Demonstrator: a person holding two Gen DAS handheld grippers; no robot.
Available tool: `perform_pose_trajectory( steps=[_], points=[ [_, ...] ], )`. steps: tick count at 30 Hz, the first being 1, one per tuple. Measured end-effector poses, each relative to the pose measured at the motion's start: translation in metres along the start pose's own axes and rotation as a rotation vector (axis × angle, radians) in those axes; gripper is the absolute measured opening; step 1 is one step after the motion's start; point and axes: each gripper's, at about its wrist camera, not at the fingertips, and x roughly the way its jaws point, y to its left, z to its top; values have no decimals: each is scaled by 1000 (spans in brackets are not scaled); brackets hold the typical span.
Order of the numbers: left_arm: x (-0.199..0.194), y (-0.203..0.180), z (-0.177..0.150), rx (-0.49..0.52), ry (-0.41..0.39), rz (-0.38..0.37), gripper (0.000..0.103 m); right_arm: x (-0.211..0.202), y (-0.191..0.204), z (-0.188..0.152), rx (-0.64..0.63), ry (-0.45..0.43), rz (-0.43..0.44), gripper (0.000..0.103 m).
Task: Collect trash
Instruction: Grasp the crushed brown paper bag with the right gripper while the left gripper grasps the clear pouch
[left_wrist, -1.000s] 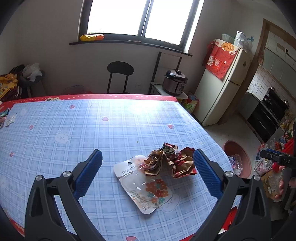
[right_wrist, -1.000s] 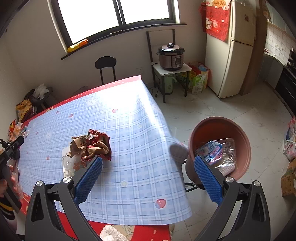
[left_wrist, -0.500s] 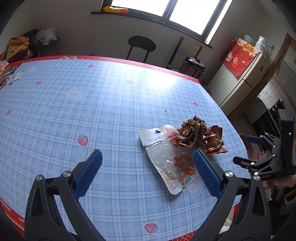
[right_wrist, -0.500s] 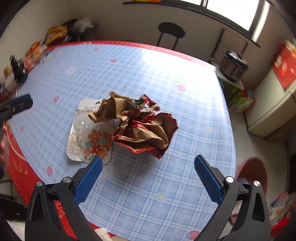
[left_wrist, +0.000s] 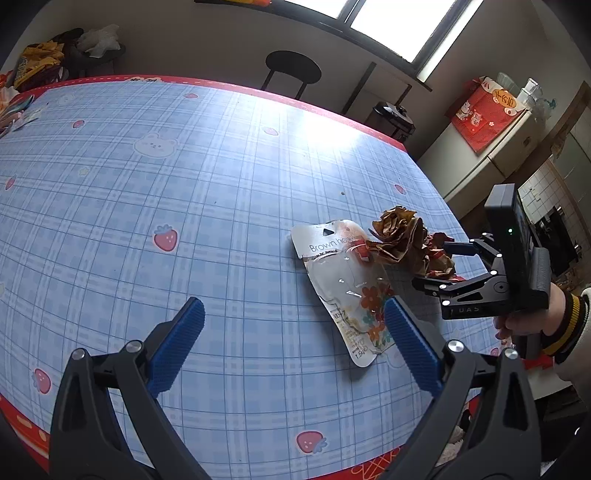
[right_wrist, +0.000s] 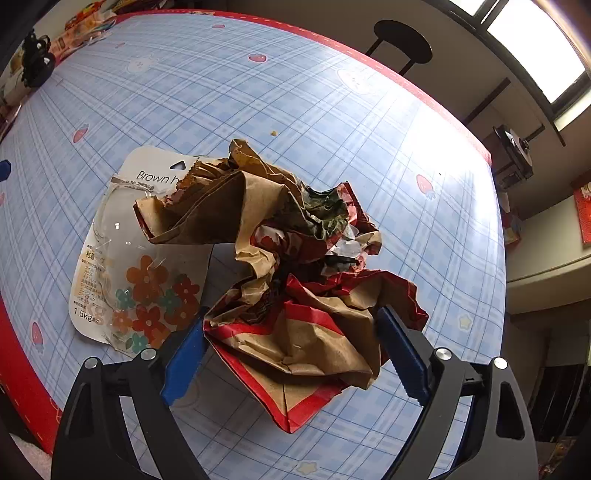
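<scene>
Your right gripper (right_wrist: 290, 347) straddles the crumpled brown-and-red paper wrapper (right_wrist: 280, 266). Its jaws have just been closing, and both blue pads now sit against the wad's near end; a firm clamp cannot be confirmed. Your left gripper (left_wrist: 295, 343) hangs released over bare tablecloth, nothing between the pads. The flat blister pack (left_wrist: 347, 284) with flower print lies just beyond its right pad. The wrapper overlaps the pack's far end. Both rest near the right edge of the blue plaid table (left_wrist: 184, 184). A black stool (left_wrist: 293, 72) stands behind.
</scene>
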Motion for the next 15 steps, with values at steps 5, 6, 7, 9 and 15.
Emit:
perform_pose_trajectory(
  steps=[5,6,7,9,15],
  points=[
    [12,-5,-2,3,21,-14,95,-11,-19,-14,95,-34,59,79],
    [14,-7,-1,4,27,-19,95,-13,-23,-17,123,-41,74,77],
    [16,-9,-2,5,34,-24,95,-16,-27,-22,152,-54,86,73],
    [22,-11,-3,6,47,-35,95,-22,-32,-29,211,-67,120,63],
    [42,-22,-6,5,95,-82,85,-35,-38,-55,332,-118,176,59]
  ],
)
